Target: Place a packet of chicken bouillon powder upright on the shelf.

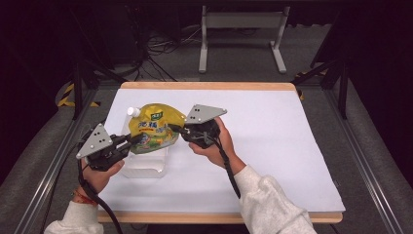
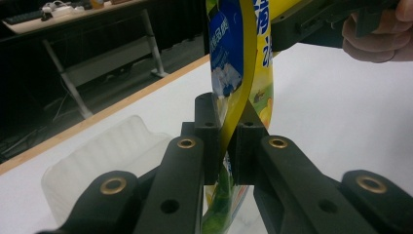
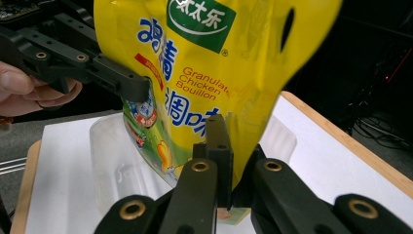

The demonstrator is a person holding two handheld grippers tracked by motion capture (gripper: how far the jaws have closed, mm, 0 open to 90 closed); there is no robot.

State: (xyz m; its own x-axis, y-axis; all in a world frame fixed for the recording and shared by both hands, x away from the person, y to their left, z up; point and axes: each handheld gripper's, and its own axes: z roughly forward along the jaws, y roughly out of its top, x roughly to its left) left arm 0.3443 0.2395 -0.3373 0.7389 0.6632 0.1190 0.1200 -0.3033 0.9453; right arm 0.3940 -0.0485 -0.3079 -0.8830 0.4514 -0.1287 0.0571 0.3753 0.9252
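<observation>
A yellow pouch of chicken bouillon (image 1: 153,127) with a white cap hangs above a clear plastic container (image 1: 146,163), held up between both grippers. My left gripper (image 1: 132,139) is shut on the pouch's lower left edge; in the left gripper view the pouch (image 2: 234,92) runs edge-on between the jaws of the left gripper (image 2: 225,146). My right gripper (image 1: 179,130) is shut on the pouch's right edge. The right gripper view has the printed pouch (image 3: 209,73) pinched in the right gripper (image 3: 233,161), with the other gripper's jaw (image 3: 122,80) clamped on its far side.
The white table cover (image 1: 272,146) lies on a wood-edged table (image 1: 204,85). The clear container (image 2: 107,156) stands below the pouch at the left front. Black frame rails (image 1: 48,161) flank the table, and a grey stand (image 1: 241,34) is behind it.
</observation>
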